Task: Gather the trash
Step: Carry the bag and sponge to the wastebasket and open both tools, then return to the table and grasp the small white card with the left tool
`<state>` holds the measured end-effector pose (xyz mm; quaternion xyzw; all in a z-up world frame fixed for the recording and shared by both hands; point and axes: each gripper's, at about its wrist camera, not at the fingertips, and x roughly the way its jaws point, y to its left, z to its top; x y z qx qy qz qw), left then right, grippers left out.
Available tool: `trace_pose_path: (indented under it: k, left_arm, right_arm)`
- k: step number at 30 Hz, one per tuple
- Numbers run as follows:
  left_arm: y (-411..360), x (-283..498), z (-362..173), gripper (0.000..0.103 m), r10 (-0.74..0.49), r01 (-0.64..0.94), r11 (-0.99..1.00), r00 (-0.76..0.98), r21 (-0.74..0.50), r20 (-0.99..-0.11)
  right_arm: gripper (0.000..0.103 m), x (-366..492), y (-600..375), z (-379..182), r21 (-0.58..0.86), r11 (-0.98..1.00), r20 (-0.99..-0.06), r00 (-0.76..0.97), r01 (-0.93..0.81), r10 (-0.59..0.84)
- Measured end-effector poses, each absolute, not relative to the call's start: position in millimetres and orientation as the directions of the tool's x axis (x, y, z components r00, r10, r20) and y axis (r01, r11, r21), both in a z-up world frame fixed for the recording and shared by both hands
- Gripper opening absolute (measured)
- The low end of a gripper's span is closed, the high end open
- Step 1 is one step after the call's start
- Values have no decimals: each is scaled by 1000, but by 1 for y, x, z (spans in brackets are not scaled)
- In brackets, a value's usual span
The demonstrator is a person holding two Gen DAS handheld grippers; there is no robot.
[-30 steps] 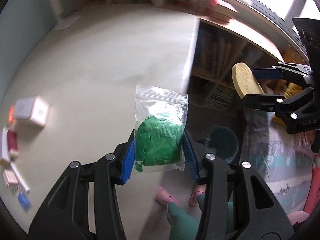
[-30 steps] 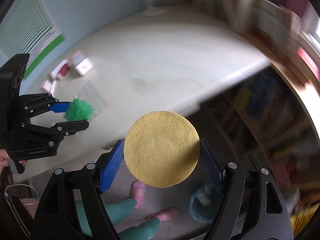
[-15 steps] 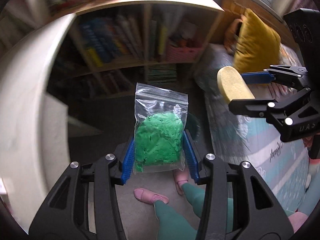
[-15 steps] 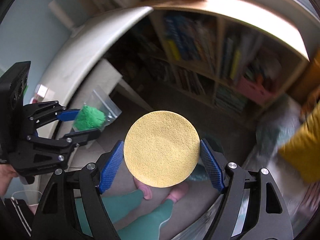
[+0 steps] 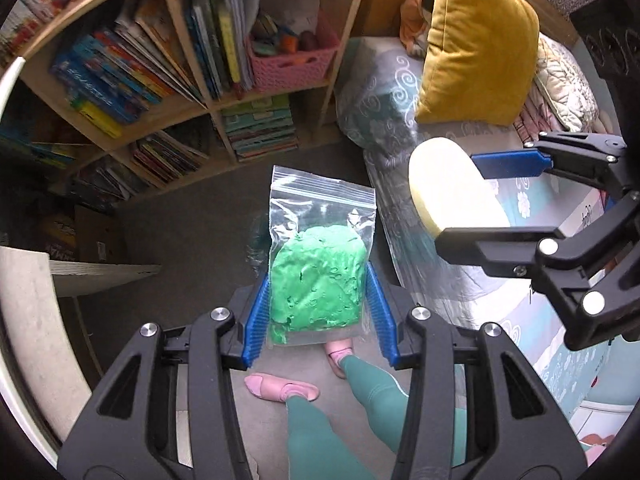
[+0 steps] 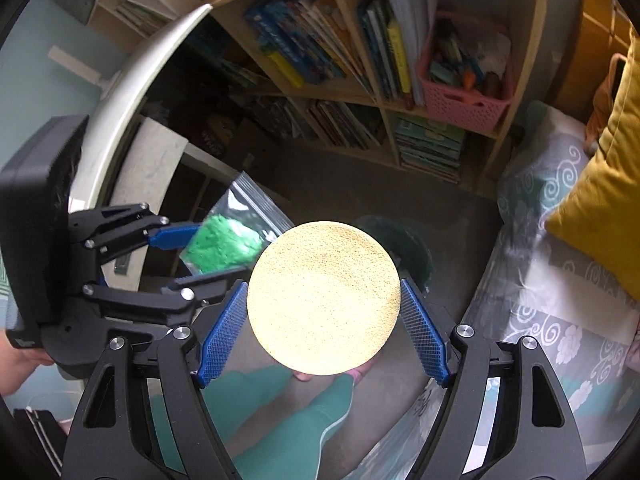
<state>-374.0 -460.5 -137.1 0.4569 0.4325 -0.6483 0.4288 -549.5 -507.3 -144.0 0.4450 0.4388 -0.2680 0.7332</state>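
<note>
The left gripper (image 5: 318, 312) clamps a clear zip-top plastic bag of green putty (image 5: 318, 276) between its blue pads. The right gripper (image 6: 324, 316) grips a round yellow sponge disc (image 6: 323, 298). Beyond and below the sponge sits what may be a dark green bin (image 6: 412, 248), partly hidden.

Open grey floor (image 5: 192, 232) below both tools, between bookshelf (image 5: 208, 108) and bed (image 5: 452, 280). Dark bin (image 6: 404, 248) under them, mostly hidden behind the loads. Person's legs (image 5: 320, 432) on near side. White worktop edge (image 6: 136, 92) and its leg panel (image 5: 28, 320) box in left.
</note>
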Motion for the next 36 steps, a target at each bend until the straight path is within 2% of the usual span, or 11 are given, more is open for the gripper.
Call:
trace_pose_path:
  k: [8, 10, 11, 12, 14, 19, 29, 36]
  left_arm:
    - [-473, -381, -163, 42, -106, 954, -238, -210, -180, -972]
    - [-476, -381, -170, 44, -90, 949, -219, -249, -225, -964]
    - [-477, -381, -173, 50, -85, 951, -205, -254, -232, -963]
    - [-478, -380, -176, 62, -84, 954, -196, -247, -227, -965]
    - [-480, -378, -182, 71, -81, 958, -171, -246, -230, -966]
    - [-479, -370, -187, 72, -69, 963, -160, -228, -215, -971]
    - [-462, -331, -177, 72, -85, 976, -109, -198, -188, -977]
    - [-440, -287, -152, 75, -143, 982, -34, -189, -186, -971]
  right_arm:
    - [76, -557, -524, -165, 446, 426, -876, 482, 787, 26]
    - [76, -557, -529, -169, 448, 418, -877, 480, 790, 31]
    - [76, -557, -530, -173, 447, 415, -878, 477, 793, 36]
    - [76, -556, -532, -174, 447, 412, -880, 474, 794, 40]
    - [76, -557, -535, -180, 451, 393, -882, 469, 802, 54]
    - [83, -558, -540, -187, 482, 356, -869, 489, 801, 77]
    - [83, -544, -543, -184, 471, 370, -875, 476, 801, 84]
    - [83, -522, -542, -166, 477, 422, -868, 488, 771, 90]
